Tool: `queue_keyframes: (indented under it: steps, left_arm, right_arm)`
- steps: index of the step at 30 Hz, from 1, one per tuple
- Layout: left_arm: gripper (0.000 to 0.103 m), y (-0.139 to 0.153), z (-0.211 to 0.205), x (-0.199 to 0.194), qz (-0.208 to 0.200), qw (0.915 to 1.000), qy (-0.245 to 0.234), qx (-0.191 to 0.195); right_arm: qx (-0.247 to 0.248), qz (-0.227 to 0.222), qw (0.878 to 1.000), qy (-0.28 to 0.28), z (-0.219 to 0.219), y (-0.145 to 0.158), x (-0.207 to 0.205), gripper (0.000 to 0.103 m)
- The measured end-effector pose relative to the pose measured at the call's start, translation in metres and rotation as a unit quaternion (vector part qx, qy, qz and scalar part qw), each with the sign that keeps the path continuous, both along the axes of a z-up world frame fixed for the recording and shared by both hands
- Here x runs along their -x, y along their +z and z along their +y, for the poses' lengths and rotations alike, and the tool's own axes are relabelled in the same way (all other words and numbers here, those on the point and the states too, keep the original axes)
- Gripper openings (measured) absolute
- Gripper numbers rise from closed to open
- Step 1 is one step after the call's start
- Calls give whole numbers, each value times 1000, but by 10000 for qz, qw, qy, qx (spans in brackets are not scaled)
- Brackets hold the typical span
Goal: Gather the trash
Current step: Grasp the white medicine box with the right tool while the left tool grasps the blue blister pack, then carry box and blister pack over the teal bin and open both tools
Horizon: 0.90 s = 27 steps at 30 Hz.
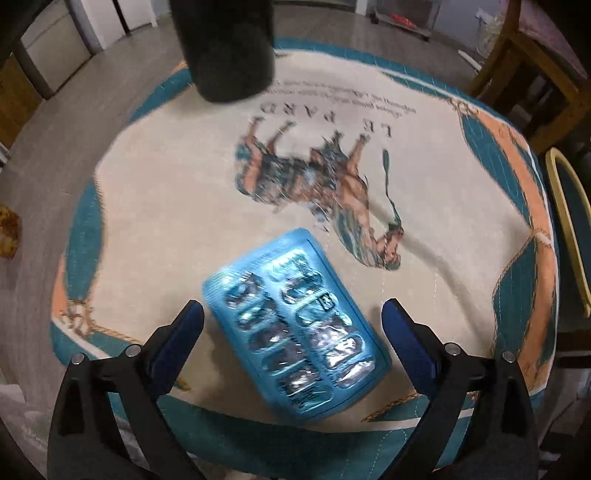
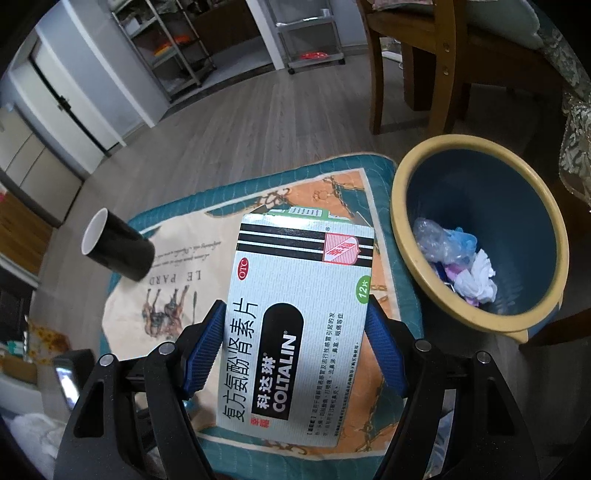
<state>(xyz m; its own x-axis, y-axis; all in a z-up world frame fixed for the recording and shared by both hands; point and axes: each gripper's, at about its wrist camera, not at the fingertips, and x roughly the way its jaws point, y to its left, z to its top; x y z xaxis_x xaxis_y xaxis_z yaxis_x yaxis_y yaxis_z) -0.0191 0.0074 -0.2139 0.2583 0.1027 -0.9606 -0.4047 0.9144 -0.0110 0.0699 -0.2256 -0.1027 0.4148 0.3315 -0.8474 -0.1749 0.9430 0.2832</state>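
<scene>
A blue blister pack (image 1: 295, 325) lies flat on the printed rug (image 1: 166, 206). My left gripper (image 1: 291, 314) hangs right over it, jaws wide open, one finger on each side and neither touching it. My right gripper (image 2: 295, 304) is shut on a white medicine box (image 2: 295, 325) marked COLTALIN, with the pads pressed on its two long sides; it is held above the rug (image 2: 125, 317). To the right stands the trash bin (image 2: 399, 206), blue inside with a yellow rim, holding crumpled tissue and plastic. A black cup (image 2: 118, 247) lies on its side at the rug's far left corner.
The black cup (image 1: 229, 48) also shows at the top of the left wrist view, and the bin's rim (image 1: 565, 221) at its right edge. A wooden chair (image 2: 406, 74) stands behind the bin. Metal shelf carts (image 2: 314, 33) line the far wall. Grey wood floor surrounds the rug.
</scene>
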Motion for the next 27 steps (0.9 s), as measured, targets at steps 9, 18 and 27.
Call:
queue_keyframes:
  steps: [9, 18, 27]
  left_arm:
    - [88, 0, -1, -6, 46, 9993, -351, -93]
    - [70, 31, -9, -22, -384, 9962, -778, -70]
    - [70, 120, -55, -60, -1397, 9730, -1824, -222]
  right_arm:
    - [223, -228, 9994, 111, 8, 8, 3, 75]
    - [233, -300, 9992, 91, 4, 14, 4, 75]
    - [409, -823, 9956, -205, -40, 46, -3, 75]
